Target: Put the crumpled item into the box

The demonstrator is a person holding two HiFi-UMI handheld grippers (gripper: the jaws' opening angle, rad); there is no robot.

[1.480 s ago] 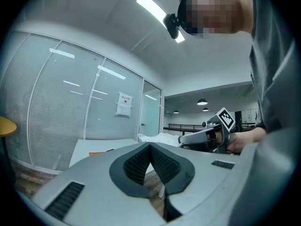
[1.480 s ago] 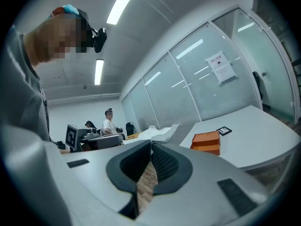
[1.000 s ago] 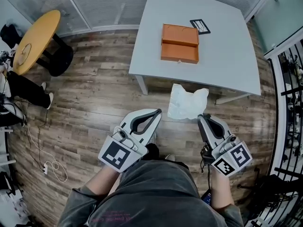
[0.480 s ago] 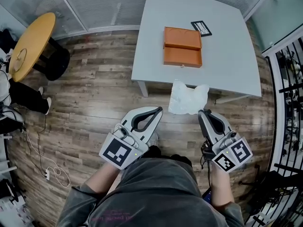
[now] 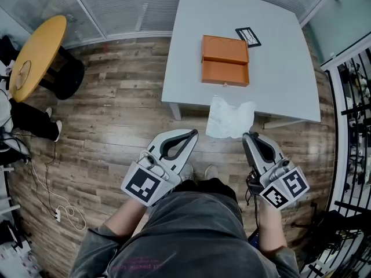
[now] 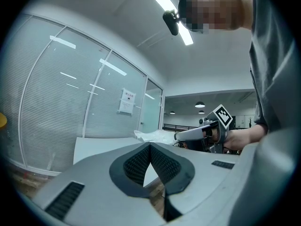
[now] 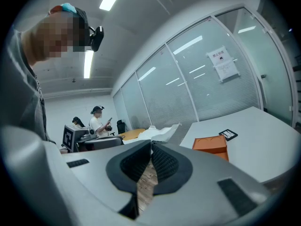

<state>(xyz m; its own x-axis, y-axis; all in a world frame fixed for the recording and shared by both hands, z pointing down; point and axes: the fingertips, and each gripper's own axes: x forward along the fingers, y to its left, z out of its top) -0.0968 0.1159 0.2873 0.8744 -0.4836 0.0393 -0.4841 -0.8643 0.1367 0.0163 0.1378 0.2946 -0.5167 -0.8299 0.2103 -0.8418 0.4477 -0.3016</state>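
Note:
An orange box (image 5: 225, 60) lies on the grey table (image 5: 290, 80), seemingly with its lid folded back; the right gripper view also catches the orange box (image 7: 211, 145). The crumpled white item (image 5: 229, 117) hangs in the air over the table's near edge, pinched at the tip of my right gripper (image 5: 246, 136). That same crumpled item (image 7: 162, 132) sticks out beyond the closed tips of the right gripper (image 7: 151, 144). My left gripper (image 5: 193, 133) is held level beside it, shut and holding nothing. From the left gripper (image 6: 150, 146) I see the white item (image 6: 153, 135) at the right gripper's tip.
A black card (image 5: 248, 37) lies on the table behind the box. A round yellow table (image 5: 37, 48) stands at the far left, with people seated nearby. A white cable (image 5: 58, 204) trails on the wood floor. A black railing (image 5: 353, 97) runs along the right.
The person has stepped closer to the table, so the table edge and the box now lie nearer to both grippers. The white item stays at the right gripper's tip.

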